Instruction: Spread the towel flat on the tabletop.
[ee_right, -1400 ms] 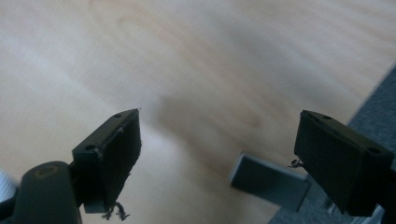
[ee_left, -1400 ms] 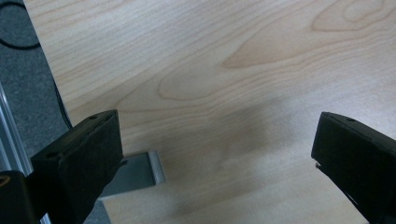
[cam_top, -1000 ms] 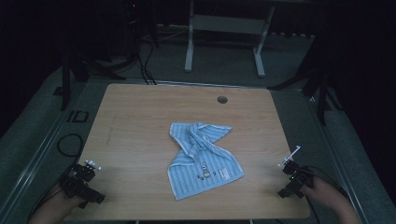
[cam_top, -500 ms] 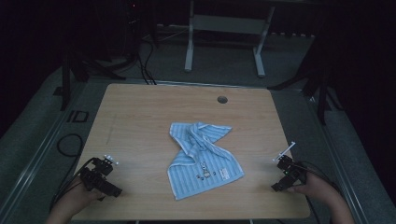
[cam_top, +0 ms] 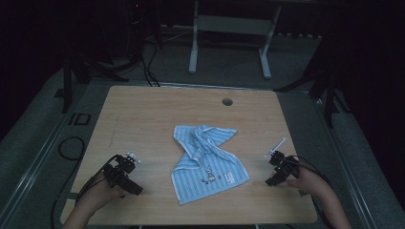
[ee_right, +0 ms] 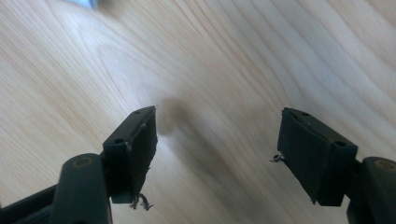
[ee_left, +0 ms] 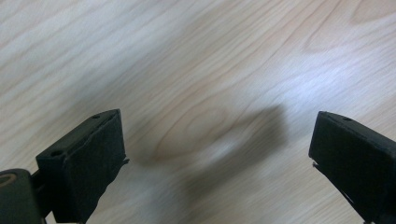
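A light-blue striped towel [cam_top: 207,160] lies crumpled in the middle of the wooden table [cam_top: 153,109], its far half bunched and its near half flat with a small printed patch. My left gripper [cam_top: 129,183] hovers near the front left edge, a hand's width left of the towel. In its own view the left gripper [ee_left: 217,158] is open over bare wood. My right gripper [cam_top: 273,179] is to the right of the towel. Its jaws have just been closing, but the right gripper [ee_right: 217,149] is open with nothing between them. A towel corner [ee_right: 86,3] peeks in at the top.
A round cable hole [cam_top: 227,101] sits near the table's far edge. Cables [cam_top: 71,148] loop on the floor to the left. A white stand frame [cam_top: 229,24] is behind the table. Bare wood surrounds the towel on all sides.
The left hand has slid right toward the towel. The right hand has shifted left and slightly forward toward it. The towel has not moved.
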Action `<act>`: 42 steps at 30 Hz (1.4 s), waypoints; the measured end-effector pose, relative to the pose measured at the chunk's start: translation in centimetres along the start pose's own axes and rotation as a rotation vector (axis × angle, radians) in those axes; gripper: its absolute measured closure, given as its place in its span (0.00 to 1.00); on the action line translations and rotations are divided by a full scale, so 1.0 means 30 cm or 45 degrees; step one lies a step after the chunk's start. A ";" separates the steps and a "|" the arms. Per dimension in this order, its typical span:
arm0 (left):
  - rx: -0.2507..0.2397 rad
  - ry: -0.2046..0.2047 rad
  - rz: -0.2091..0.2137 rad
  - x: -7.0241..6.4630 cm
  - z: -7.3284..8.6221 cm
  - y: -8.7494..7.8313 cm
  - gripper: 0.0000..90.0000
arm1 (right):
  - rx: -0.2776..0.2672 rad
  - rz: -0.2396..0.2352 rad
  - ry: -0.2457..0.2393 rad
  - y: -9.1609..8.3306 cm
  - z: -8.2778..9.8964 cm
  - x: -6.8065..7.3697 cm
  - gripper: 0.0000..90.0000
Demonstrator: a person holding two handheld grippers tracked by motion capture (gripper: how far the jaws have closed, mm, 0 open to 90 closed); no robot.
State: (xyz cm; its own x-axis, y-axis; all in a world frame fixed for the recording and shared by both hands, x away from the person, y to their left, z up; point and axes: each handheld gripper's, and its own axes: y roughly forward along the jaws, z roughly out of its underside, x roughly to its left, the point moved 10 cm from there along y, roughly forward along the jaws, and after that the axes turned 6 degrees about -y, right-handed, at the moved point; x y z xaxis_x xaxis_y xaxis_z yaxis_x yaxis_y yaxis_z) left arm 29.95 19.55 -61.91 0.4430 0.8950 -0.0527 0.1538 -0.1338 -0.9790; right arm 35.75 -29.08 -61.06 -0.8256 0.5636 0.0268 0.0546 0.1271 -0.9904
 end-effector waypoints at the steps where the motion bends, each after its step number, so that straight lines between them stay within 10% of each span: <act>1: -0.003 0.003 0.001 -0.009 -0.010 0.000 0.04 | 0.001 -0.009 -0.009 0.003 -0.013 0.005 0.34; 42: -0.152 0.342 0.059 -0.472 -0.488 0.026 0.16 | -0.186 -0.058 -0.249 0.024 -0.588 0.129 0.56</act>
State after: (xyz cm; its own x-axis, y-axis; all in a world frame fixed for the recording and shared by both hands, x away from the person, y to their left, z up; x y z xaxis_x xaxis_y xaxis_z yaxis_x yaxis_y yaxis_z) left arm 36.72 0.54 -59.05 0.6673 0.7443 -0.0275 0.2237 -0.2354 -0.9458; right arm 42.52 -12.40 -59.28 -0.9213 0.3877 0.0304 0.0836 0.2739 -0.9581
